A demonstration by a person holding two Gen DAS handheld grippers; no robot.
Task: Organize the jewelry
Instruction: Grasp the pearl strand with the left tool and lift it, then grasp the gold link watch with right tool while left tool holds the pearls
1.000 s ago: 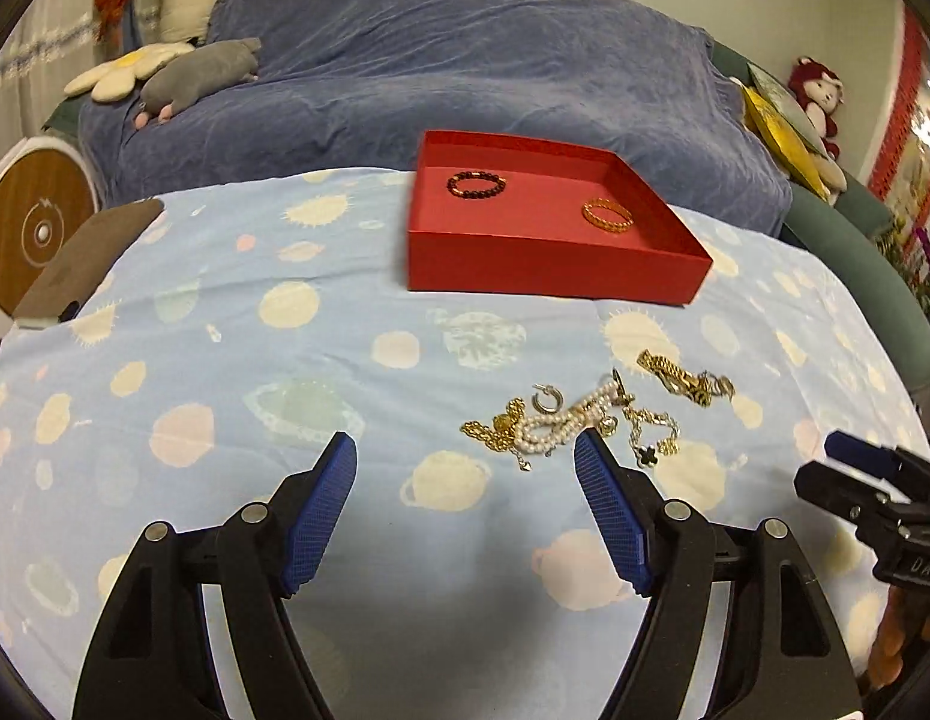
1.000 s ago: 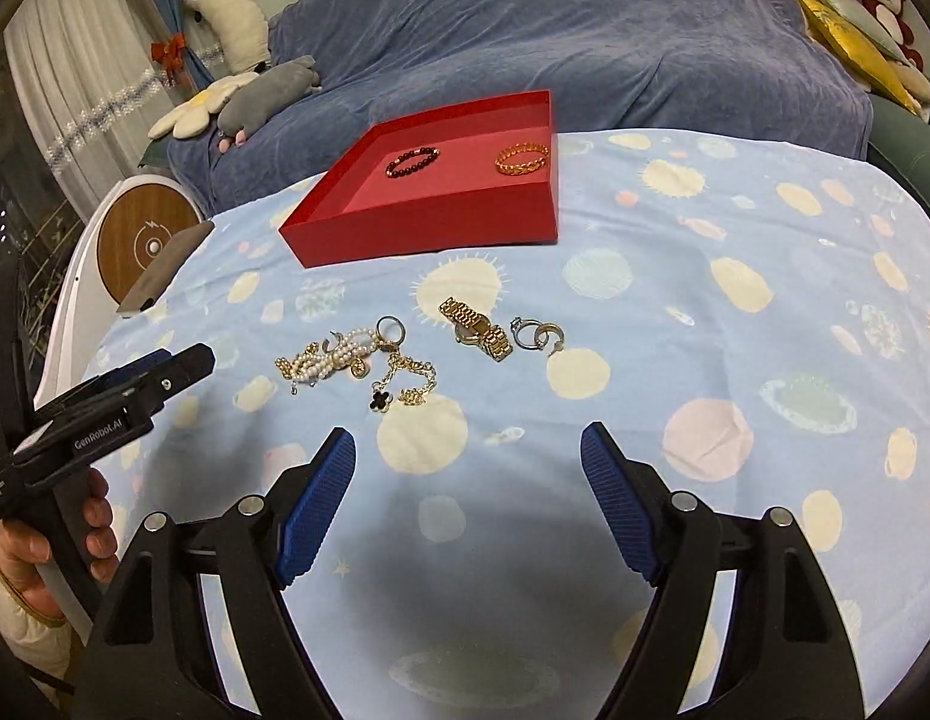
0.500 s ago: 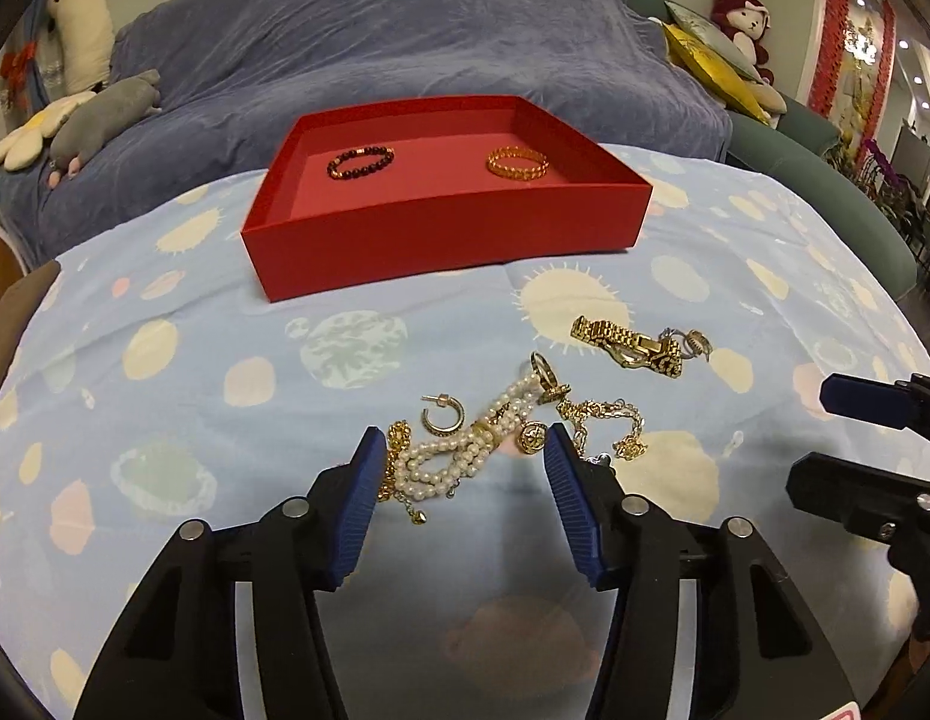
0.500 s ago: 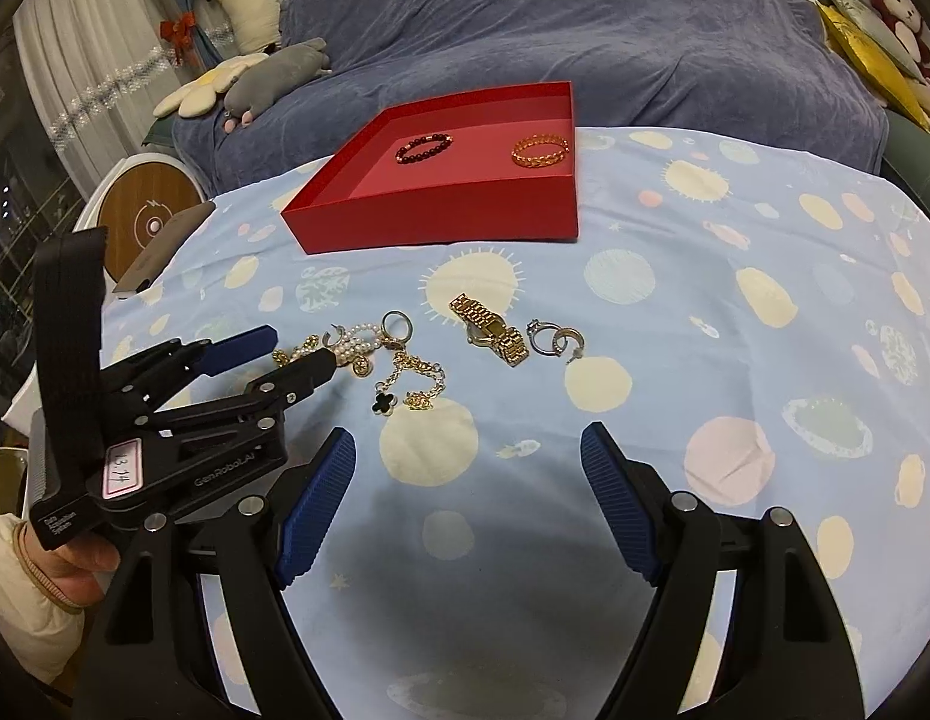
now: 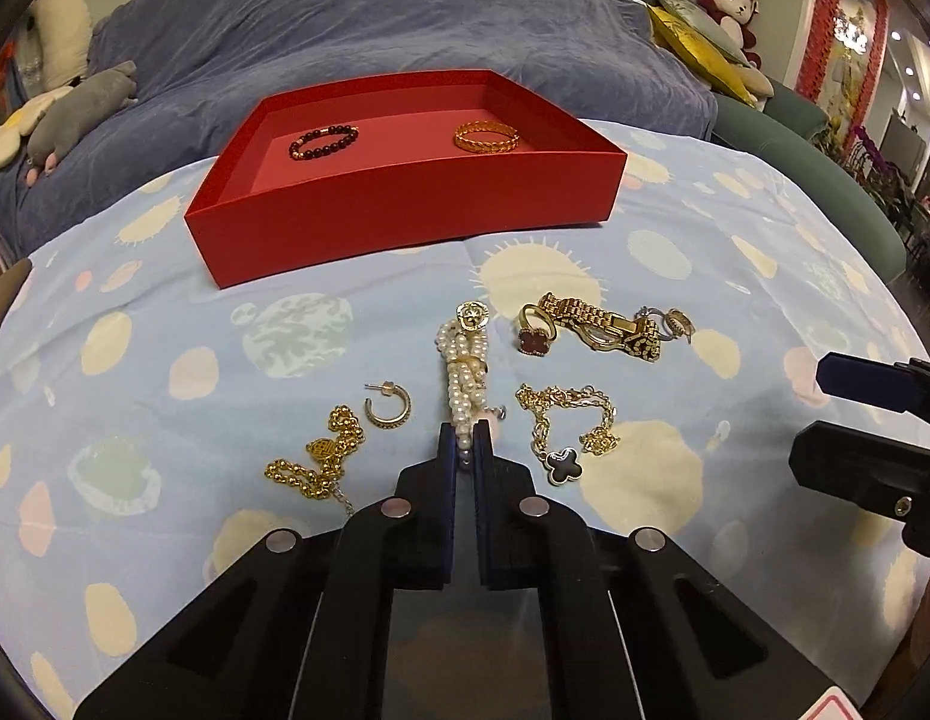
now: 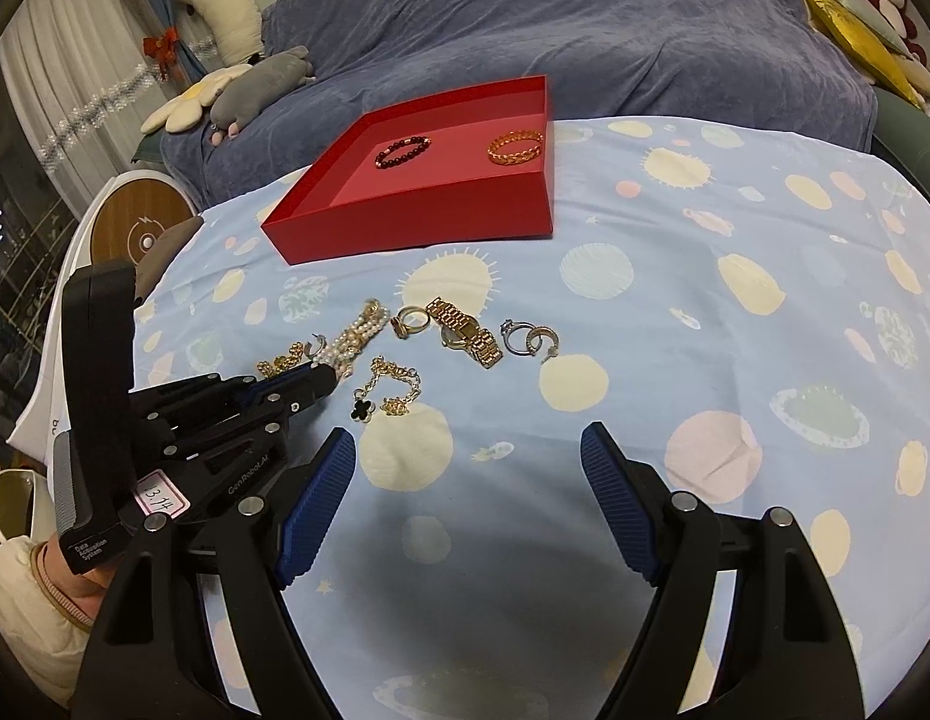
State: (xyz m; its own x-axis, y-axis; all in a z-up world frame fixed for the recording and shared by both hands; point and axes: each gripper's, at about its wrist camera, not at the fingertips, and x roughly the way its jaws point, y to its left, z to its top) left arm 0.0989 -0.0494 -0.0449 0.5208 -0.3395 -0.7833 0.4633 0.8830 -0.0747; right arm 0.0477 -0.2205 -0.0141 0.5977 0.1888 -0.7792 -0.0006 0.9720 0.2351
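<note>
My left tongs [image 5: 463,441] are pressed together on the near end of the pearl bracelet [image 5: 463,372], the blue pads pinching the last pearls between them. The bracelet lies stretched out in a long bunch on the tablecloth [image 5: 165,324], its long axis running straight away from me toward the red tray [image 5: 405,210]; the far end, with a round gold charm, points at the tray's near wall and stops short of it. In my right wrist view the same strand [image 6: 357,339] slants up and to the right from the left tongs' tips [image 6: 327,381].

My right tongs [image 6: 468,501] are spread wide over bare cloth, nothing between the pads, nearer to me than the jewelry.

Left of the bracelet lie a gold hoop earring [image 5: 387,407] and a gold bead chain [image 5: 321,456]. Right of it lie a gold chain with a black clover [image 5: 564,429], a ring with a red clover [image 5: 534,330] and a gold watch [image 5: 603,327]. Inside the tray sit a dark bead bracelet [image 5: 323,141] and a gold bangle [image 5: 486,137], well apart.

The cloth is pale blue with suns and planets. Beyond the tray a sofa is draped in a blue-grey blanket [image 5: 375,24], with plush toys [image 5: 75,114] at its left end and yellow cushions [image 5: 699,48] at its right.
</note>
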